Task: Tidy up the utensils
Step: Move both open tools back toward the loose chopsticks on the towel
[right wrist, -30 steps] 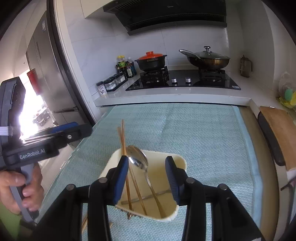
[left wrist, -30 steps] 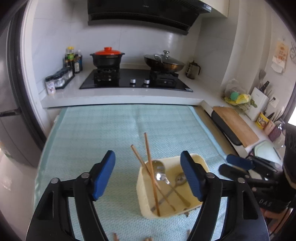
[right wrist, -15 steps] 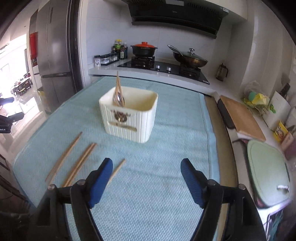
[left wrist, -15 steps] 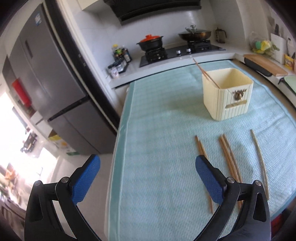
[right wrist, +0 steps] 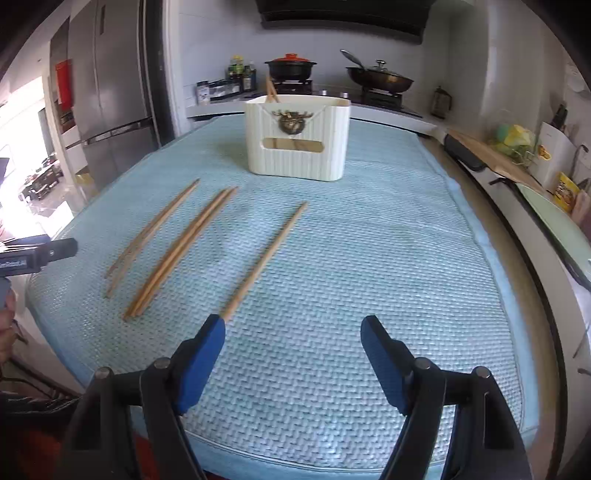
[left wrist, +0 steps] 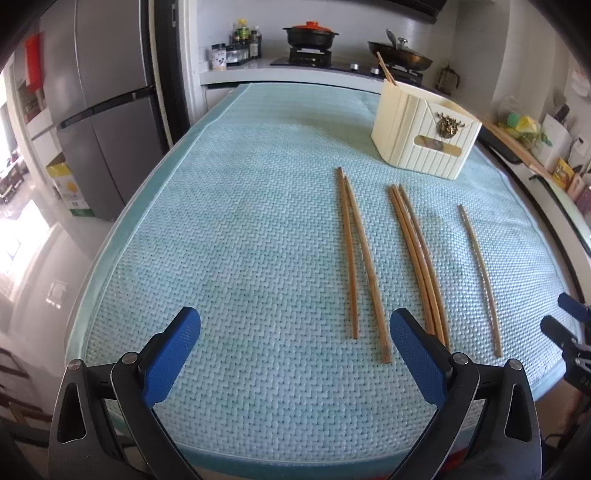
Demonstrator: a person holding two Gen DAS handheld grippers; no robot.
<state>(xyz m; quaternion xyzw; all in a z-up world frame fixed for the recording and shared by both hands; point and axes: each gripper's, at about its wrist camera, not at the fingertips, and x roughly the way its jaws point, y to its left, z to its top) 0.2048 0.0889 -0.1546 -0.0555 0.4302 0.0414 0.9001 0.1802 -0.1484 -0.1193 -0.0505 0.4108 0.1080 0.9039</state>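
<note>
A cream utensil holder (left wrist: 424,133) stands on the teal mat (left wrist: 240,221), with chopstick tips sticking out of its top; it also shows in the right wrist view (right wrist: 297,138). Several wooden chopsticks lie loose on the mat: a pair (left wrist: 356,258), a bundle (left wrist: 417,254) and a single one (left wrist: 478,277). In the right wrist view the single chopstick (right wrist: 266,258) ends by my left finger; the bundle (right wrist: 181,251) and the pair (right wrist: 147,236) lie further left. My left gripper (left wrist: 293,350) is open and empty at the near edge. My right gripper (right wrist: 293,349) is open and empty.
A stove with a black pot with a red lid (left wrist: 310,35) and a lidded wok (left wrist: 402,57) stands behind the mat. A fridge (left wrist: 99,110) is at the left. A cutting board (right wrist: 495,158) and counter items lie to the right.
Both grippers have pulled back from over the holder to the near edge of the mat and opened wide. The loose chopsticks have come into view.
</note>
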